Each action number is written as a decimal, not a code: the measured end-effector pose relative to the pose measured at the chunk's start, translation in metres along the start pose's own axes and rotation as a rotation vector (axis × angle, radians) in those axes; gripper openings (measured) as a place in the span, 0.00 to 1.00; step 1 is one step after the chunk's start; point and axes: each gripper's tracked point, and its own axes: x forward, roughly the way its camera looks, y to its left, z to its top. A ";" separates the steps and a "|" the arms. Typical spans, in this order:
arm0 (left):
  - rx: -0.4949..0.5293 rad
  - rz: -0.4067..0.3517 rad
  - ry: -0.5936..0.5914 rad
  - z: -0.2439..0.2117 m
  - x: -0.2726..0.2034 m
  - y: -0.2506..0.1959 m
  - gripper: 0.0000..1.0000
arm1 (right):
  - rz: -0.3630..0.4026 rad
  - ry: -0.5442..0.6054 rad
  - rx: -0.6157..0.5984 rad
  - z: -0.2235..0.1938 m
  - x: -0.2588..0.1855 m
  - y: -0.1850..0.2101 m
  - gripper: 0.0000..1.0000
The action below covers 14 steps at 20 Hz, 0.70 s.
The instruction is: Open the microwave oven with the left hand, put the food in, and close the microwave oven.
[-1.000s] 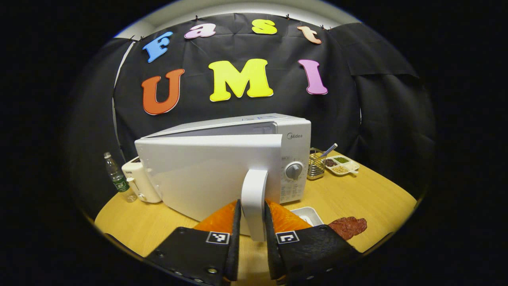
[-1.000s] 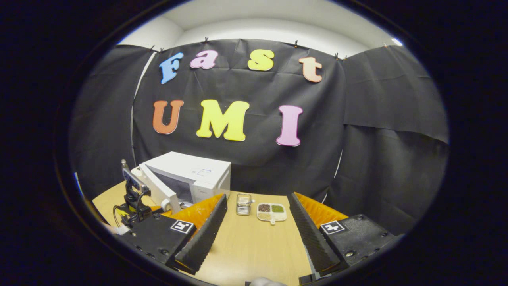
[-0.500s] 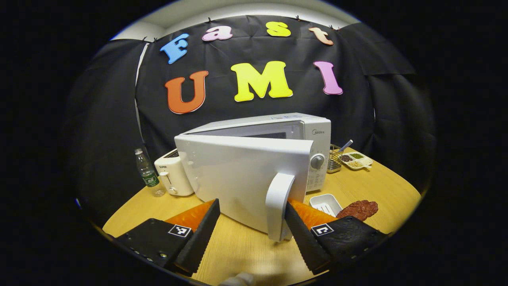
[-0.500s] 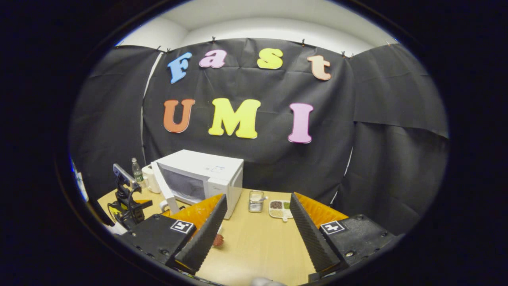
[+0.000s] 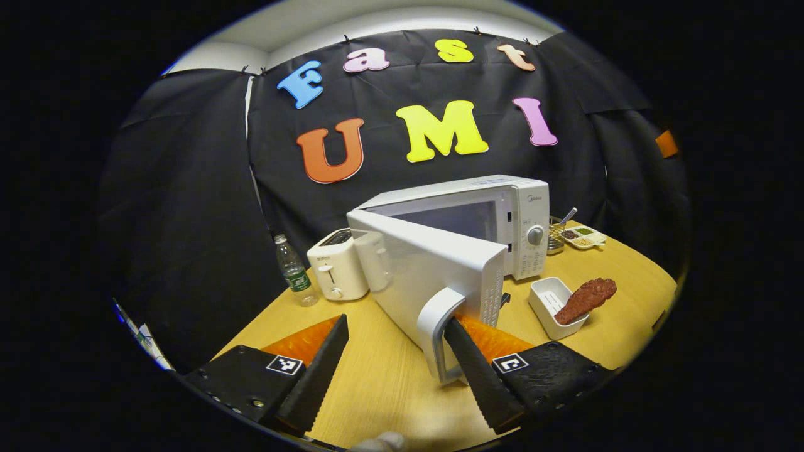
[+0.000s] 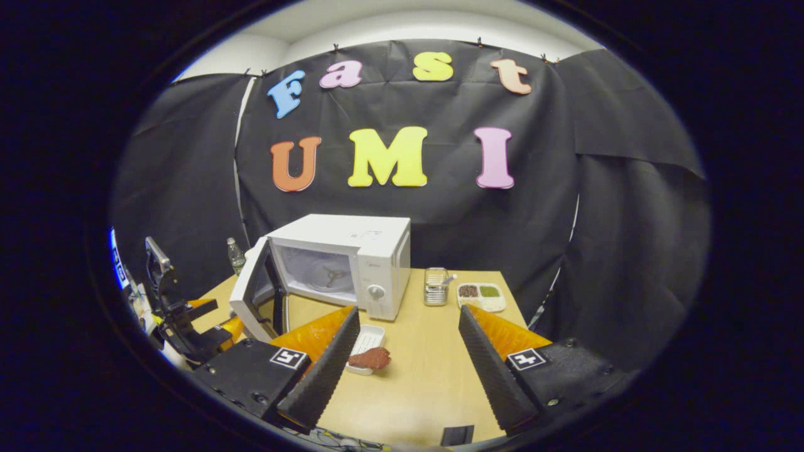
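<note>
Now, in the left gripper view, the left gripper (image 5: 396,370) has its jaws spread wide. A second ago they pinched the white door handle (image 5: 435,333); now just the right finger touches it. The microwave (image 5: 496,220) door (image 5: 433,276) has swung much further open. The food (image 5: 585,299), a brown-red piece, lies across the white dish (image 5: 548,300) at 3 o'clock on the worktop (image 5: 377,389).

In the right gripper view, the right gripper (image 6: 408,364) has its jaws wide open, holding nothing, same as before. The microwave (image 6: 358,251) sits at 11 o'clock, its inside now showing. The food (image 6: 370,358) now lies between the jaws, by the left finger.
</note>
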 end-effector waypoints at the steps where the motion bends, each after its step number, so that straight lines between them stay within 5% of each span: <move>1: -0.001 0.016 0.010 -0.005 -0.006 0.014 0.94 | 0.001 0.011 0.007 -0.008 0.002 0.003 1.00; 10: 0.034 0.126 0.061 -0.035 -0.070 0.103 0.94 | 0.079 0.253 0.164 -0.114 0.079 0.019 1.00; 11: 0.031 0.134 0.069 -0.035 -0.077 0.105 0.94 | 0.087 0.288 0.197 -0.126 0.090 0.016 0.96; 12: 0.027 0.139 0.077 -0.035 -0.084 0.103 0.94 | 0.107 0.319 0.247 -0.136 0.103 0.016 0.81; 13: 0.025 0.146 0.082 -0.034 -0.089 0.101 0.94 | 0.143 0.359 0.318 -0.147 0.117 0.019 0.88; 14: 0.019 0.154 0.087 -0.032 -0.092 0.098 0.94 | 0.171 0.393 0.386 -0.153 0.129 0.020 0.83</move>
